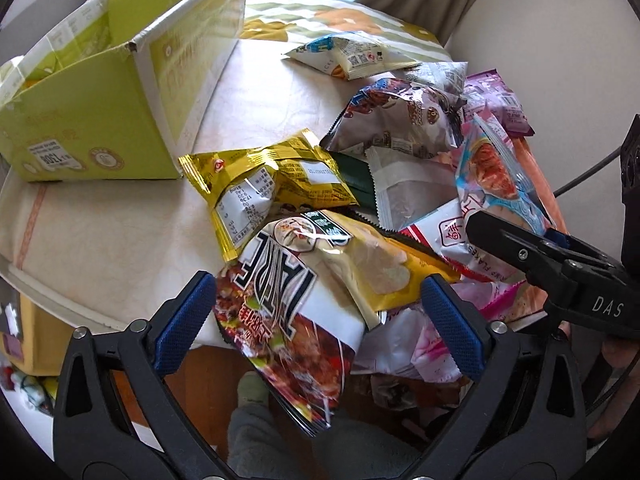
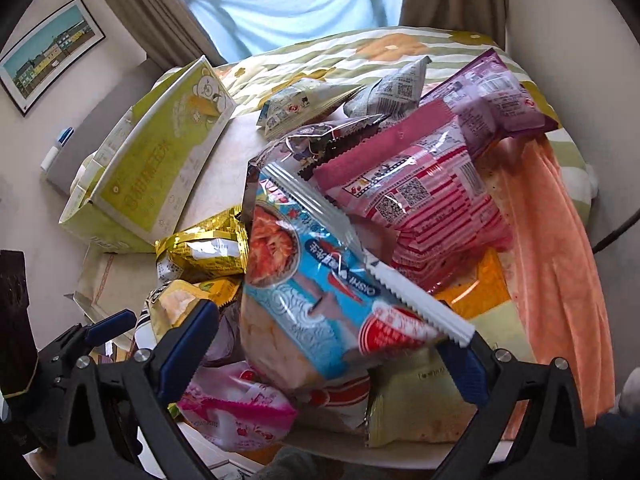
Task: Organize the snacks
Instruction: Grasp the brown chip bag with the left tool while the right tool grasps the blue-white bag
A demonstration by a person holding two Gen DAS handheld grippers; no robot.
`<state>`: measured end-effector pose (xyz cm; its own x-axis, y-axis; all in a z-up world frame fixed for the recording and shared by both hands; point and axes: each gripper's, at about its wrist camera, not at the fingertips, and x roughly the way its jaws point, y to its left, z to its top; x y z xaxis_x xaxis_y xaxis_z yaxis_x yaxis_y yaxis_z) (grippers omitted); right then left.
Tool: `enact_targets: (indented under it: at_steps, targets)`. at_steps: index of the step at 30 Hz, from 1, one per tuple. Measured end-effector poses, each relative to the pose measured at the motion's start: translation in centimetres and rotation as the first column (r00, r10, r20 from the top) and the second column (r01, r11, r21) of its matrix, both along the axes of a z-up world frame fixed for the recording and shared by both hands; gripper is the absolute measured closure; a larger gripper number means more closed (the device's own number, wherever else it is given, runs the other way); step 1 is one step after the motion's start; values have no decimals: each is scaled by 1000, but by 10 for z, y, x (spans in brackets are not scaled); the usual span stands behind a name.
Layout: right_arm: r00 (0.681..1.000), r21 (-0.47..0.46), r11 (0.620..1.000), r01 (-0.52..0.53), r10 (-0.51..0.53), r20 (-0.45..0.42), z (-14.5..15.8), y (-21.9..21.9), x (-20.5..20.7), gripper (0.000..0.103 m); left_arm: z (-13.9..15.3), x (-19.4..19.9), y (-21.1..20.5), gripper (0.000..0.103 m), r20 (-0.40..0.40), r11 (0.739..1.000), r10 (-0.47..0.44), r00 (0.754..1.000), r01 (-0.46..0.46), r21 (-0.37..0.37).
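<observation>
A pile of snack bags lies on a round table (image 1: 120, 248). My left gripper (image 1: 316, 320) is open, its blue pads on either side of a red-and-yellow chip bag (image 1: 296, 312) that hangs over the table's near edge. My right gripper (image 2: 328, 344) is open around a light-blue shrimp-cracker bag (image 2: 316, 292); it also shows in the left wrist view (image 1: 496, 176). A gold bag (image 1: 264, 188) lies in the middle. An open green cardboard box (image 1: 92, 92) stands at the left, also seen in the right wrist view (image 2: 160, 160).
Other bags lie farther back: a pink striped one (image 2: 424, 200), a purple one (image 2: 496, 96), a grey-brown one (image 1: 396, 120) and a white-blue one (image 1: 352, 56). An orange cloth (image 2: 556, 248) drapes the right side. A bed with a striped cover (image 2: 360, 52) lies beyond.
</observation>
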<state>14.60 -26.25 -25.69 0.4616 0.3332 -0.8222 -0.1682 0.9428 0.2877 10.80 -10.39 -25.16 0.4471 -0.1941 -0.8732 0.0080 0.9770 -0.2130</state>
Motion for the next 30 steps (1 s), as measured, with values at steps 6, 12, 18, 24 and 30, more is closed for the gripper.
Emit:
enact_targets:
  at_steps: [6, 12, 18, 24, 30]
  targets:
    - [999, -23, 999, -44, 44, 1, -4, 2, 5, 11, -5, 1, 0, 23, -10, 998, 13, 1000, -14, -54]
    - [998, -17, 998, -58, 58, 11, -4, 2, 4, 20, -3, 1, -3, 49, -5, 1000, -10, 1000, 10, -9]
    - [997, -4, 997, -73, 73, 25, -2, 4, 1, 34, -1, -3, 2, 61, -1, 1000, -12, 1000, 11, -19]
    - [996, -2, 998, -60, 60, 69, 9, -1, -4, 38, 5, -5, 5, 67, 10, 1000, -8, 1000, 9, -19]
    - [993, 3, 999, -53, 52, 104, 24, -5, -7, 38, 21, -9, 12, 69, 36, 999, 9, 999, -8, -32]
